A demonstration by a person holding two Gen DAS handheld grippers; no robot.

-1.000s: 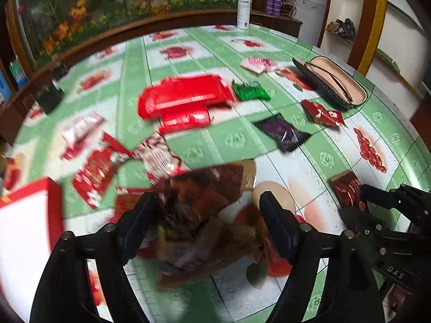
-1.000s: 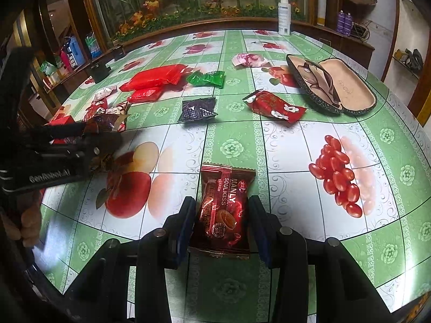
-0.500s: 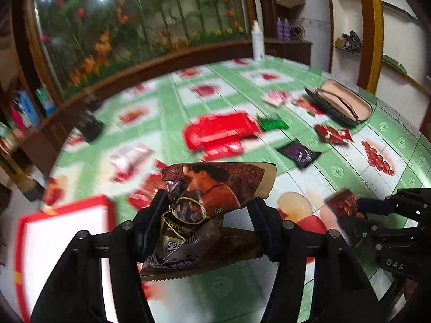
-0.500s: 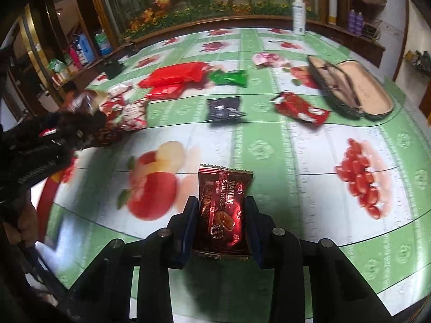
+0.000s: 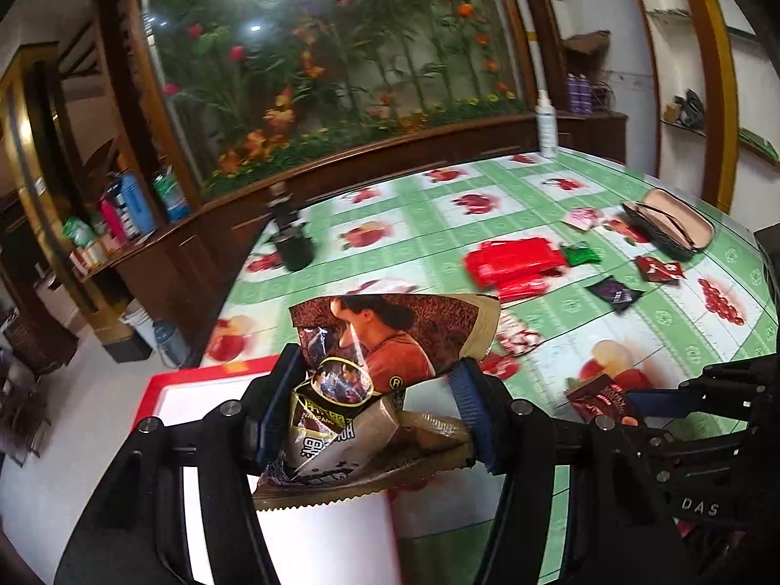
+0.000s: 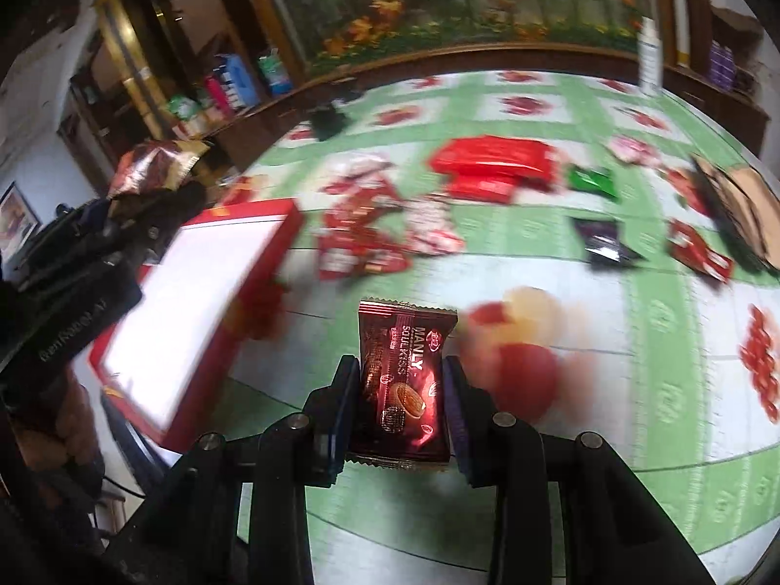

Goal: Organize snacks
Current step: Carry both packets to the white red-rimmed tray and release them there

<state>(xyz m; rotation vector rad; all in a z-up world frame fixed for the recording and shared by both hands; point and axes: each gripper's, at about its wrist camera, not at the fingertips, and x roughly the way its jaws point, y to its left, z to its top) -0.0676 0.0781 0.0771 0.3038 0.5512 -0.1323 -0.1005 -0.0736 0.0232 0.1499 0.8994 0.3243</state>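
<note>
My left gripper (image 5: pixel 373 402) is shut on a crumpled brown snack bag (image 5: pixel 385 341) printed with a person's picture, held in the air above a red box with a white inside (image 5: pixel 214 404). In the right wrist view my right gripper (image 6: pixel 399 385) is shut on a dark red biscuit packet (image 6: pixel 402 380), lifted off the table. That packet (image 5: pixel 604 402) also shows at the right of the left wrist view. The box (image 6: pixel 195 302) lies to the left of my right gripper, with the left gripper and its brown bag (image 6: pixel 151 170) above the box's far left side.
The table has a green fruit-print cloth (image 5: pixel 429 229). On it lie red packets (image 6: pixel 492 165), a green one (image 6: pixel 590 183), a dark one (image 6: pixel 604 243), several small red-white packets (image 6: pixel 370 239) and an open glasses case (image 5: pixel 668 224). A black object (image 5: pixel 292 243) stands near the far left edge.
Both grippers closed on their packets and lifted them. Both have swung left, and the red box has come under the left gripper.
</note>
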